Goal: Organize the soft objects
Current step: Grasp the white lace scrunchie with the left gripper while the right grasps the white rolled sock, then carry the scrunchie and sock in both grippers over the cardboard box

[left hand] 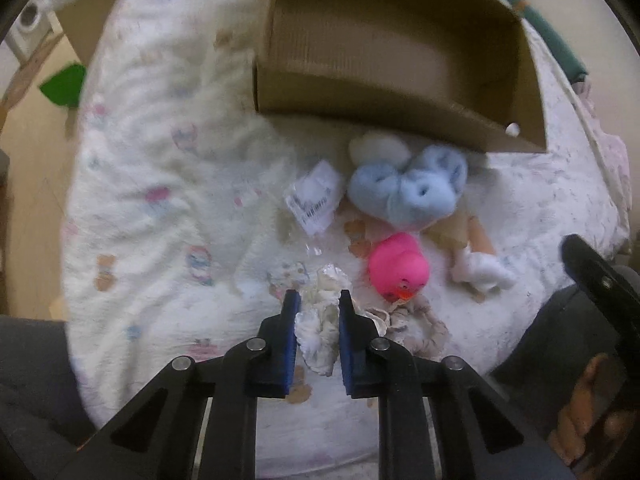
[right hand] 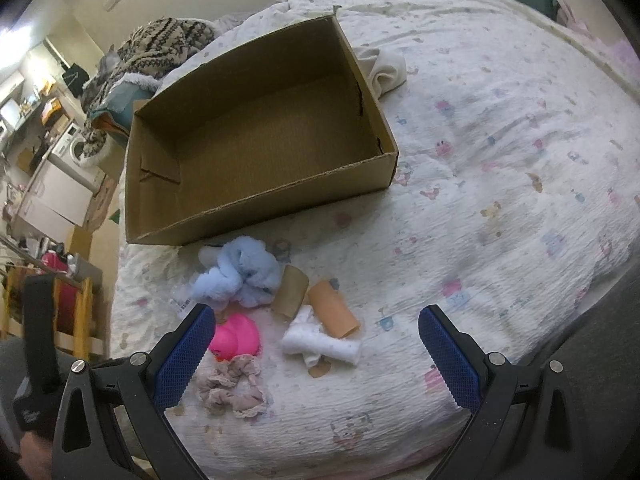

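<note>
Left wrist: left tool (left hand: 319,304) clamps pale crumpled cloth (left hand: 318,336), lifted just above bed (left hand: 160,200). Duck (left hand: 398,266), blue plush (left hand: 406,190) lie between tool and box (left hand: 400,92).

Right wrist: right tool (right hand: 316,354) spread wide, holds nothing, hovers over scrunchie (right hand: 232,386), white sock (right hand: 320,344). Box (right hand: 256,204) empty.

Step, likely: first item picked. Next: carry cloth over front wall, release inside.

We see the cardboard box (left hand: 384,60) cut off at the top of the left wrist view and blurred. It hides part of the white plush (left hand: 378,146). The label's (left hand: 314,202) print is unreadable.
</note>
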`<state>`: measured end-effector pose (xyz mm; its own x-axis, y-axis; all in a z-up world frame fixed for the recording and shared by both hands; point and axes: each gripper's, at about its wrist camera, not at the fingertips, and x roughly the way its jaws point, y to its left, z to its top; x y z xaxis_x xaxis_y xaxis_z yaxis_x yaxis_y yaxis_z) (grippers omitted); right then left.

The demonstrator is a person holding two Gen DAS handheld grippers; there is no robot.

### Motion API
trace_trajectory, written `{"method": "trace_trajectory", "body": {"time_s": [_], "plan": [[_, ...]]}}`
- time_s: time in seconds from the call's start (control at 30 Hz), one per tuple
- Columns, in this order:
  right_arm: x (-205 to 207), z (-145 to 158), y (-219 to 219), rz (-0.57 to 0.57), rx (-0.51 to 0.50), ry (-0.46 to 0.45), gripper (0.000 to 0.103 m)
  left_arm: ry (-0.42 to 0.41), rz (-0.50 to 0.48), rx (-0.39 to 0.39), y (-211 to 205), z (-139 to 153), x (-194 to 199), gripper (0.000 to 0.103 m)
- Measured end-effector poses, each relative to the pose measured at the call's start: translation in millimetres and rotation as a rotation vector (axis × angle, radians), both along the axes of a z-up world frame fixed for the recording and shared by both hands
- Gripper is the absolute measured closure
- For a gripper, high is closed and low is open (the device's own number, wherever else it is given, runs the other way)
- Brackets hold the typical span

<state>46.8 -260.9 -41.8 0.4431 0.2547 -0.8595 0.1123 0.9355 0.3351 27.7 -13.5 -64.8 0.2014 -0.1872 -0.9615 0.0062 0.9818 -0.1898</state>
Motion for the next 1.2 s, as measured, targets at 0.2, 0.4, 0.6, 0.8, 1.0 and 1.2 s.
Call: {"method": "trace_trajectory", "body": {"time_s": [0.2,0.4,0.6,0.8,1.0,1.2], "plan": [[9,-24,-8,-0.024,0.115,0.141,0.000,-0.095,0.038,0.046,15,28,-6,0.087],[24,-60,3,-0.031,0.114,0.296,0.006,-0.103,0.096,0.050,25,18,5,0.087],[38,-69,20,-0.026,0.046,0.335,0.042,-0.112,0.091,0.071,22,16,6,0.087],[32,-75,27,0.011,0.097,0.353,0.072,-0.108,0.092,0.062,22,16,8,0.087],[19,-61,22,0.062,0.199,0.342,0.075,-0.112,0.094,0.063,21,16,8,0.087],[14,-25,12,0.091,0.272,0.249,0.075,-0.158,0.099,0.060,23,28,4,0.087]]}}
